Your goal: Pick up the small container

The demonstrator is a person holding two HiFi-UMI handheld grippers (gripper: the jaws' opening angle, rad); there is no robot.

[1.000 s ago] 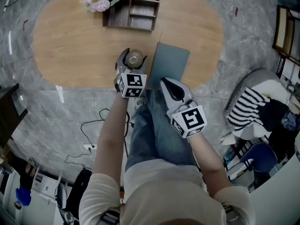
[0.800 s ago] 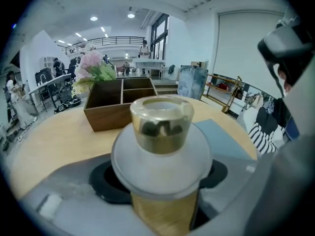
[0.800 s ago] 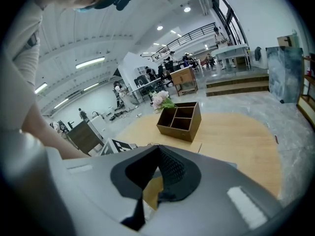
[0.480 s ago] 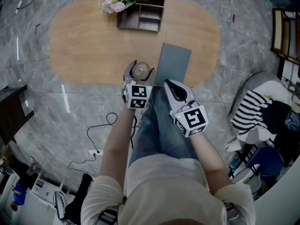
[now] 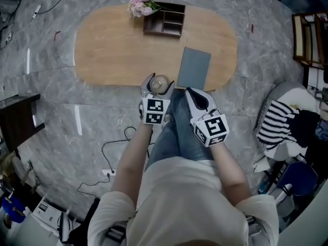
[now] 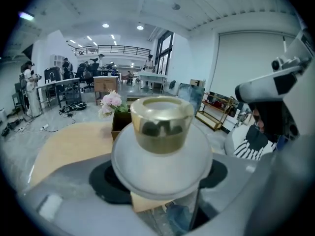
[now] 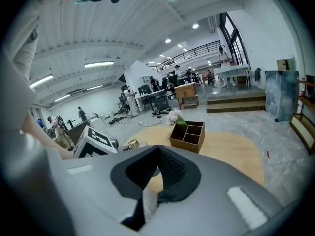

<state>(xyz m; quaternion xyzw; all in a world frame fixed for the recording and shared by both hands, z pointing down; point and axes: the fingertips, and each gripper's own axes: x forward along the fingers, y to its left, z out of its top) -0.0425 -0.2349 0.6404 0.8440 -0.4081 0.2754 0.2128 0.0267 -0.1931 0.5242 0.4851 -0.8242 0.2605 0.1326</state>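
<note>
Two grippers show in the head view, both near the person's knees at the near edge of the oval wooden table (image 5: 113,50). The left gripper (image 5: 159,80) has the small container (image 5: 159,84) between its jaws, right at that near edge. The grip sits low on the body, probably so the lid is left free and the container stays upright. The right gripper (image 5: 193,94) hangs just beside it over the person's lap, apart from the grey board (image 5: 193,68) lying on the table ahead of it. It appears to be parked out of the way, since one claw is enough for this pick. An organiser box (image 5: 165,20) with pink flowers (image 5: 142,3) sits at the far edge, well clear of the work.

The left gripper view shows the claw spread wide, with its dark pads against either side of the container's broad pale body. The gold lid stands upright above them. Jeans and floor show beneath the container rather than tabletop, so it seems to be lifted and carried by the jaws alone. The wide opening simply matches the container's girth.

The right gripper view shows that claw's pads closed against each other with nothing between them. The gold lid is visible off to its left, beside the other gripper's marker cube.
</note>
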